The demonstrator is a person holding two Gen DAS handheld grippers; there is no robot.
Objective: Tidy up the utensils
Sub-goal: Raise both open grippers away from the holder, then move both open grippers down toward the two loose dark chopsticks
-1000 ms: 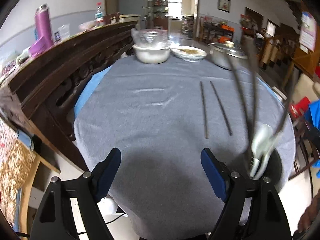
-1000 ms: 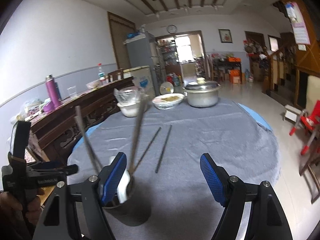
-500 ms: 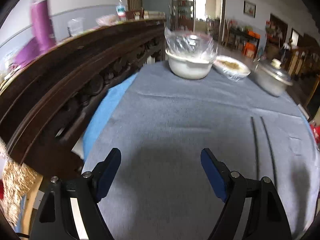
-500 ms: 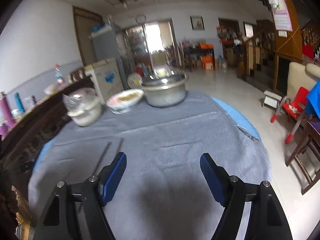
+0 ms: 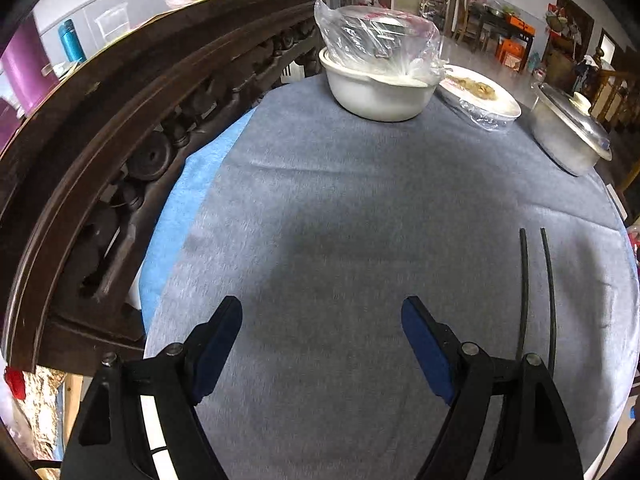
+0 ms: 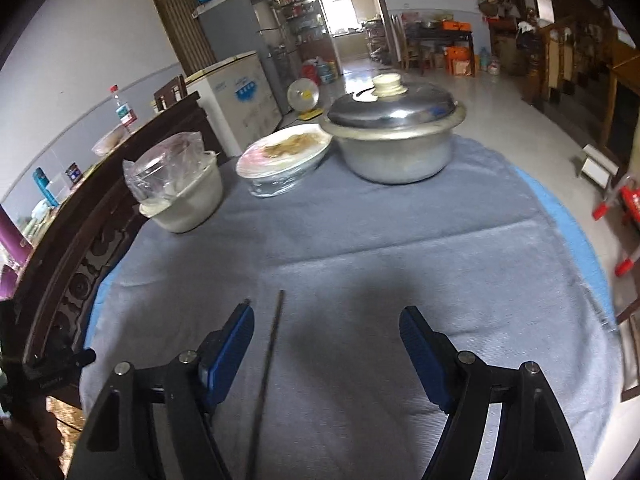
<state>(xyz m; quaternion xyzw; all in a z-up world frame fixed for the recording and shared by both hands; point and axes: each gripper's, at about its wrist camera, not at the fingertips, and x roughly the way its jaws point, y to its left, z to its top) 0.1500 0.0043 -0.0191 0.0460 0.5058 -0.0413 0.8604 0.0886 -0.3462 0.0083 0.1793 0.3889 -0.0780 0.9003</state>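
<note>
**Left wrist view: both grippers empty, chopsticks loose on the cloth**

Left wrist camera shows the left gripper (image 5: 322, 330) nearest, its blue-padded fingers (image 5: 424, 354) spread wide with nothing between them, hovering above the grey fabric tablecloth (image 5: 340, 184). Just to its right lies the pair of thin dark chopsticks (image 5: 538, 292), side by side and nearly parallel, flat on the cloth and apart from the gripper.

From the right wrist camera, the right gripper (image 6: 326, 338) is likewise wide and empty. One chopstick runs between its fingers close to the left pad (image 6: 230, 348); the other seems to be hidden behind that pad, though only its tip is visible, so I cannot be sure.

The chopsticks look light, stiff and smooth, and they lie low against a soft nap, so they are likely to roll or slip out of a pinch. A hold near the middle of the length, across both sticks at once, would probably keep them balanced and together. No utensil holder shows in either view.

Farther off, near the table's far edge, stand a white ceramic bowl covered by a clear plastic bag (image 5: 376, 84), an oval white dish of food under film (image 6: 284, 156) and a dull aluminium pot with a lid (image 6: 396, 136). A carved dark wooden rail (image 5: 132, 120) borders the table on the left.
</note>
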